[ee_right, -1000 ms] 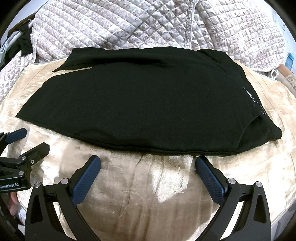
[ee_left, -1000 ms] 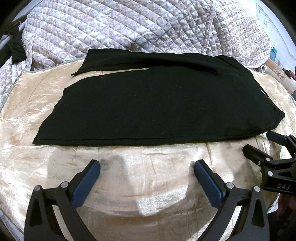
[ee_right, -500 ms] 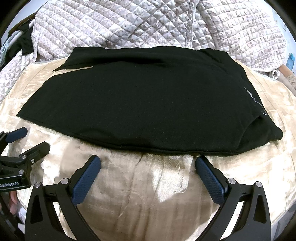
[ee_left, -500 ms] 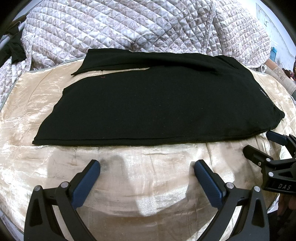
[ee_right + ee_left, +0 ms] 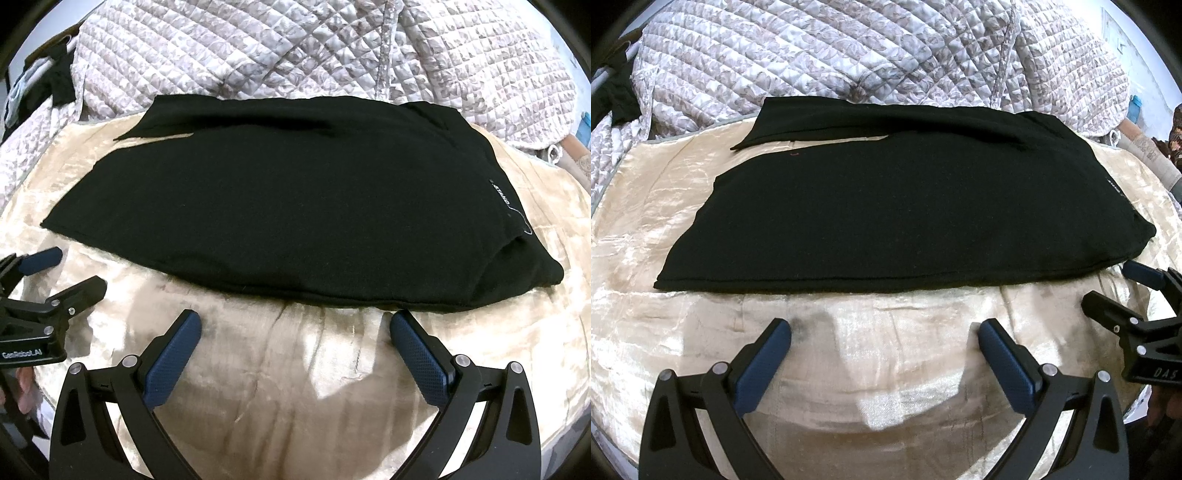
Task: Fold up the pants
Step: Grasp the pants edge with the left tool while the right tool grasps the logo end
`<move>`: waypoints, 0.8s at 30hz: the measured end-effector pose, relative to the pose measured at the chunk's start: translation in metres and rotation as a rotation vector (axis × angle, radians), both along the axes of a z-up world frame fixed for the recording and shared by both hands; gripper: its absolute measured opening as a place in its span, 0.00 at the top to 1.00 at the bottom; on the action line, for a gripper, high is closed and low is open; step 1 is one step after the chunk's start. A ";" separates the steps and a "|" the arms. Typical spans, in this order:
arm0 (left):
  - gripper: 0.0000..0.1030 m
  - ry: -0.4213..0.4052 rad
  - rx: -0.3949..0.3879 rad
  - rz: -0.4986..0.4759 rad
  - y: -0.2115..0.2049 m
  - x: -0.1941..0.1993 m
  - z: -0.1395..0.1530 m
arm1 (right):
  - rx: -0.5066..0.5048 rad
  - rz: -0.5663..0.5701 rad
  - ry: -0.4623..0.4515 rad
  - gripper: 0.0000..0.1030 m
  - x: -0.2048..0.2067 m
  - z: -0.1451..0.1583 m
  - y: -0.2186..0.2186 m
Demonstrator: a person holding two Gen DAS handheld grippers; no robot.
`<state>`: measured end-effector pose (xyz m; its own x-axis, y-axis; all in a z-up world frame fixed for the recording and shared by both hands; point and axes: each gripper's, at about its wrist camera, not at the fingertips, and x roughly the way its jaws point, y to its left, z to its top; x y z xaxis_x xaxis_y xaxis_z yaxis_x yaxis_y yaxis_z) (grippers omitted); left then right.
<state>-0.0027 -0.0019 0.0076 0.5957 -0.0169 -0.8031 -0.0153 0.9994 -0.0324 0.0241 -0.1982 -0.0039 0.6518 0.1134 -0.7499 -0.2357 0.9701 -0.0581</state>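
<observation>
Black pants lie flat and folded lengthwise on a shiny beige cloth, with one leg edge sticking out at the far left. They also show in the right wrist view, with a small white label near the right end. My left gripper is open and empty, a little short of the pants' near edge. My right gripper is open and empty, its right fingertip close to the near edge. Each gripper shows at the side of the other's view.
A quilted grey-white blanket is piled behind the pants. A dark garment hangs at the far left. The beige cloth drops off at its near edge below the grippers.
</observation>
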 end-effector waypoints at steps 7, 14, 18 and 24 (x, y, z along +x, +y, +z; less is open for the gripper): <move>0.02 -0.029 -0.070 0.014 0.010 -0.002 0.003 | 0.056 -0.043 -0.026 0.01 0.001 0.010 -0.020; 0.02 -0.059 -0.186 0.072 0.039 0.000 0.008 | 0.138 -0.139 -0.040 0.01 0.006 0.016 -0.056; 0.05 -0.053 -0.292 0.144 0.069 0.003 0.004 | 0.240 -0.207 -0.043 0.01 0.012 0.018 -0.084; 0.06 -0.080 -0.376 0.160 0.084 0.012 0.003 | 0.373 -0.286 -0.046 0.01 0.029 0.016 -0.117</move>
